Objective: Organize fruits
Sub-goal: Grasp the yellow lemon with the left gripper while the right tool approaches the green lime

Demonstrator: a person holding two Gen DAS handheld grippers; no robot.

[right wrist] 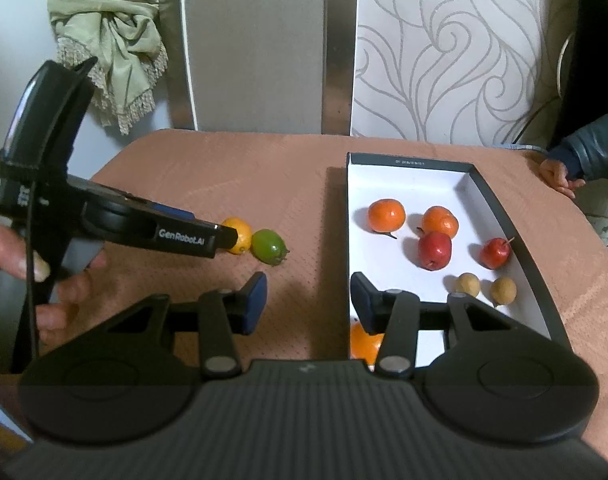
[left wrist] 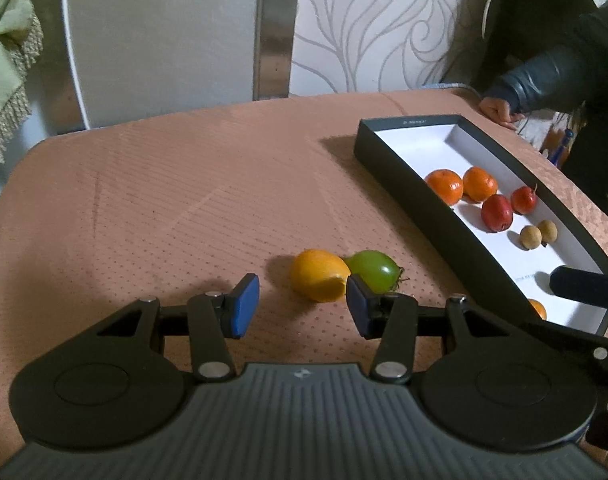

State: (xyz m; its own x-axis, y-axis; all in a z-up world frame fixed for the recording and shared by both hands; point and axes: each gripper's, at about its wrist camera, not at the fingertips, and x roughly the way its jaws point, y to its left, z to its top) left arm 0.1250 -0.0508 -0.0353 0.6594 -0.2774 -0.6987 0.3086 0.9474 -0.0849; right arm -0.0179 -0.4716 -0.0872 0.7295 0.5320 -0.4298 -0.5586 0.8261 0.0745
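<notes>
Salmon cloth covers the table [left wrist: 163, 184], with a dark box [left wrist: 388, 160] at the right of the left wrist view keeping oranges [left wrist: 444, 186], red fruits [left wrist: 496, 213] and small brown ones [left wrist: 530, 237] sorted in pairs. Still loose at lower centre, a yellow fruit [left wrist: 319, 275] touches a green one [left wrist: 374, 271]. Parted and empty, the left gripper [left wrist: 301, 306] seems lined up on the yellow one. Over the box's near edge, the right gripper [right wrist: 308, 300] hangs apart, holding nothing.

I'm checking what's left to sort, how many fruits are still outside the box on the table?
2: a yellow-orange fruit and a green fruit, touching side by side on the tablecloth, left of the box. Others could be hidden behind the gripper bodies.
</notes>
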